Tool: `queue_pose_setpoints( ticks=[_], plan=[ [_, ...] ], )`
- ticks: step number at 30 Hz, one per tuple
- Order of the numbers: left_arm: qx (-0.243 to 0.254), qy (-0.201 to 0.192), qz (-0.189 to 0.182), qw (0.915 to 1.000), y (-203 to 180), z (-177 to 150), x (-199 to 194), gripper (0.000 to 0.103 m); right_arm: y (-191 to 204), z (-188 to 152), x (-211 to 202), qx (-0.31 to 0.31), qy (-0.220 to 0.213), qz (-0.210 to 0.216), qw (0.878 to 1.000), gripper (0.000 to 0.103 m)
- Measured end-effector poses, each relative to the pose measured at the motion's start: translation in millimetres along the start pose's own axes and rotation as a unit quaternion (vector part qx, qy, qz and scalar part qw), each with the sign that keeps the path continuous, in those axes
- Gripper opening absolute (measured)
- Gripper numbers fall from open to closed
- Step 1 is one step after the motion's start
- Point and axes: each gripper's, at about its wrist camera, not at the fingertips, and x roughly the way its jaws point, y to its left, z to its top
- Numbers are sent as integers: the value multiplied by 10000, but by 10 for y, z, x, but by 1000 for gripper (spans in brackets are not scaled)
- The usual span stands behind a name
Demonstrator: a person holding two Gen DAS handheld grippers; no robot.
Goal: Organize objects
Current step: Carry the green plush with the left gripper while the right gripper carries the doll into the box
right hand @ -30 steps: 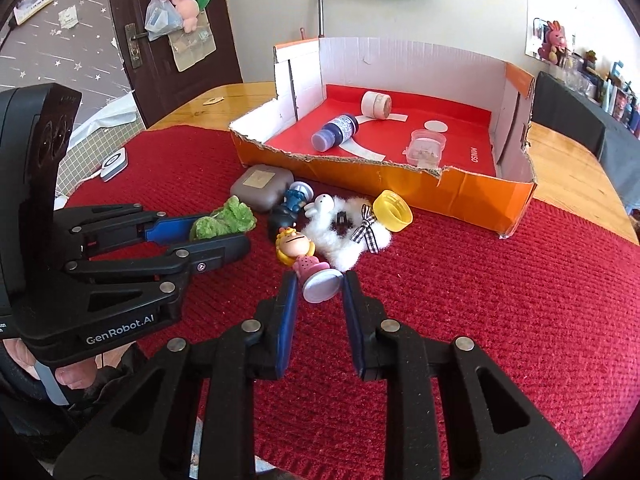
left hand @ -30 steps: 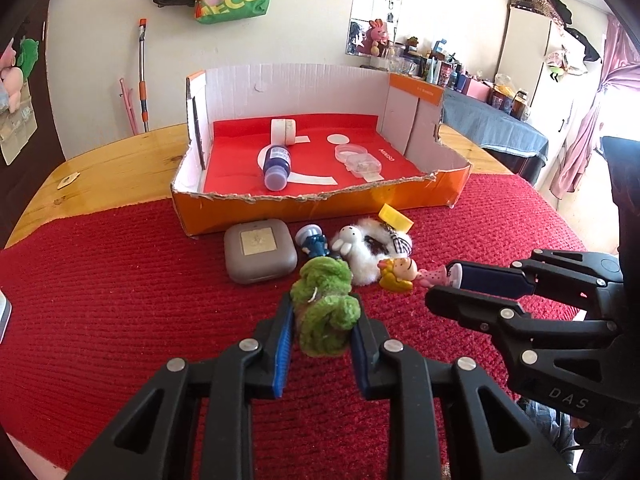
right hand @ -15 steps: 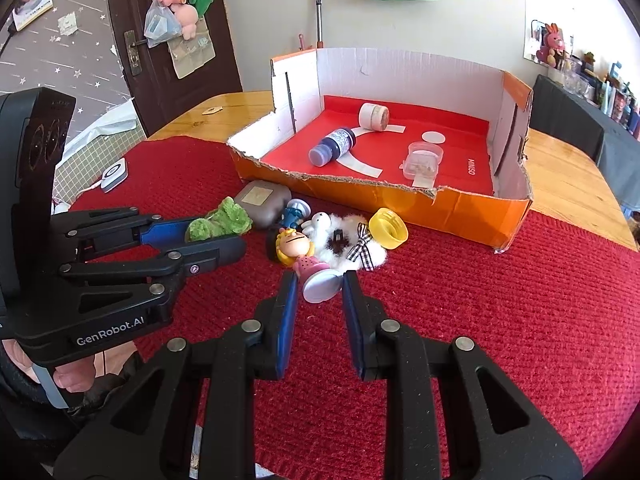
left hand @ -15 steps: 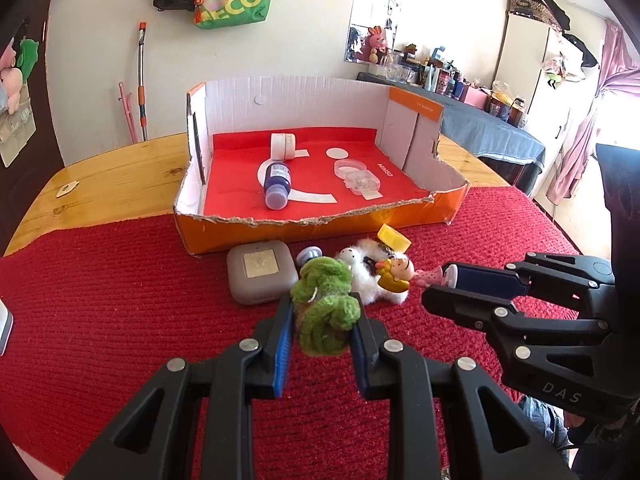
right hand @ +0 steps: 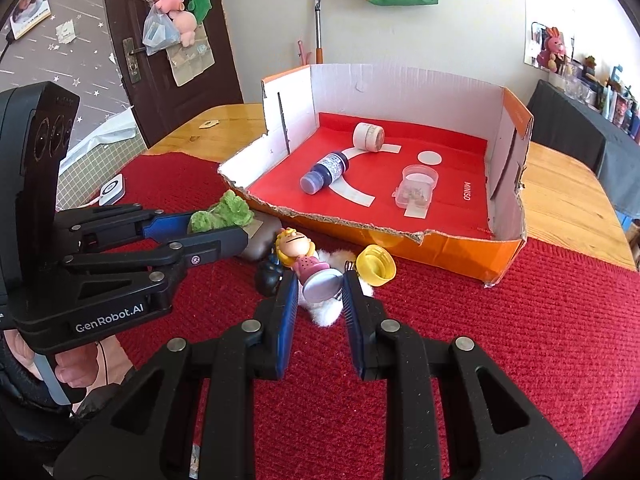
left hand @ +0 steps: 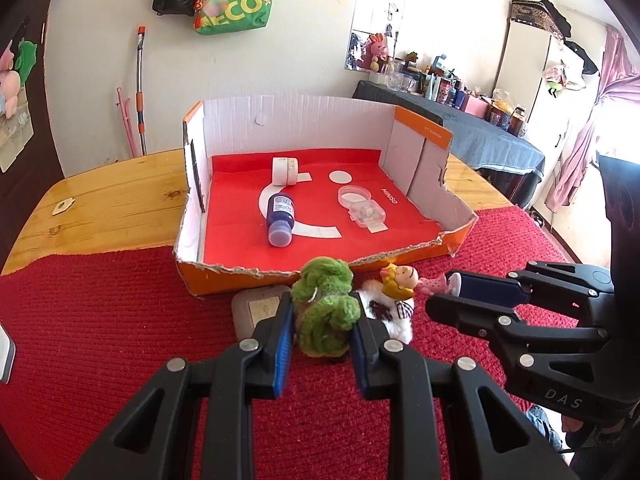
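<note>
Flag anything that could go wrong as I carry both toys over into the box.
1. The right gripper pinches the doll figurine only at its round base, head sticking out, so it may pivot or slip.
2. The cardboard box has a torn, uneven front wall that either toy could snag on.
3. The grippers sit close together; the left gripper and its green plush could bump the right one.

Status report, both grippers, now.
Left gripper shut on green plush. Right gripper shut on doll figurine. Orange box ahead, front wall low.
</note>
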Motion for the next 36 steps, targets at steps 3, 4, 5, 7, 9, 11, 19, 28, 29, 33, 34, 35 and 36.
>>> queue_pose_setpoints(
  ticks=[3,4,5,7,9,11,19,28,29,33,34,35,36],
  plan=[
    [-15,4,-6,10000,22,74,30,26,-31,67,-11,8,-24,-20,10000,22],
    [-22,10,-14,10000,31,101,42,26,-45,93,-13,12,-32,-21,10000,22],
    [-30,16,-22,10000,40,122,51,26,-59,120,-14,17,-38,-28,10000,22],
    [-42,30,-28,10000,53,174,72,26,-85,168,-10,23,-39,-50,10000,22],
    [-47,41,-45,10000,69,224,89,26,-113,217,-4,35,-33,-65,10000,22],
    [-52,60,-73,9999,82,274,115,26,-140,264,2,51,-18,-76,10000,22],
    [-82,313,-217,9992,122,432,285,26,-269,432,84,90,129,-139,9998,22],
    [-58,644,-303,9974,156,530,510,26,-419,526,233,178,362,-163,9991,22],
    [-47,677,-305,9972,159,537,534,26,-432,534,254,189,393,-157,9989,22],
    [42,832,-315,9960,157,559,640,26,-478,558,338,215,523,-130,9983,22],
    [66,890,-337,9954,156,567,675,26,-493,565,364,229,563,-104,9981,22],
    [89,943,-354,9949,155,572,705,26,-510,571,392,250,608,-75,9978,22],
    [115,1005,-365,9942,155,573,738,26,-530,579,422,268,653,-62,9975,22]
  ],
)
